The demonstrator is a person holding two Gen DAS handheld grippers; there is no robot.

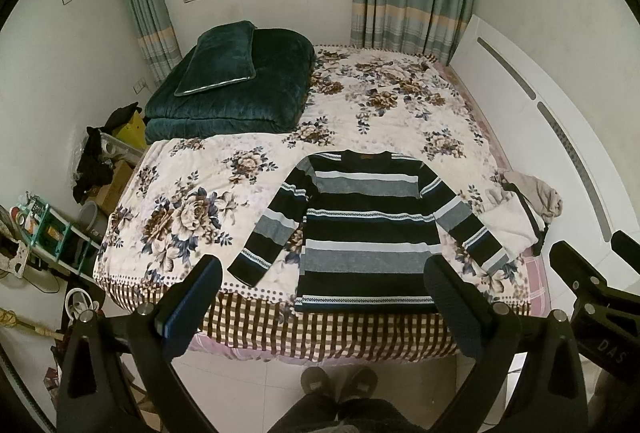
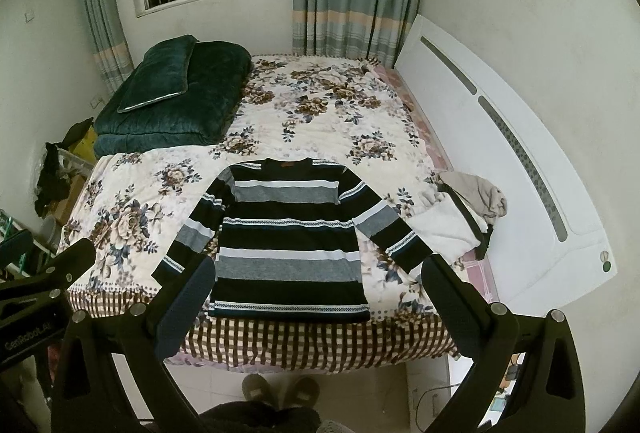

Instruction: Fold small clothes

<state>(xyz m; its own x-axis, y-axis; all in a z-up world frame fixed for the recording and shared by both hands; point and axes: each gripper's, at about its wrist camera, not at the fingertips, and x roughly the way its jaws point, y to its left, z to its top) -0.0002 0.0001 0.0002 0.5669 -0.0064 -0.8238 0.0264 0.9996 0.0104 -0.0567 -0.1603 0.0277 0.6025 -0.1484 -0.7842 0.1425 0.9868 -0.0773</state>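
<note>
Holding my left gripper [image 1: 322,285] and right gripper [image 2: 318,283] wide open and empty, the striped sweater [image 1: 370,229] lies flat at twelve o'clock on the floral bedspread [image 1: 192,193].

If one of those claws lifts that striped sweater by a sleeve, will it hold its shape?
Probably not. The sweater lies flat and limp on the bed, so it likely droops and trails. It looks like thin knit, so probably light. Its hem reaches the bed's edge, so a push may slide it off.

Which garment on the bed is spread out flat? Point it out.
The striped sweater, laid flat at the bed's near edge with sleeves angled outward. The beige and white clothes beside it lie in a crumpled heap.
</note>
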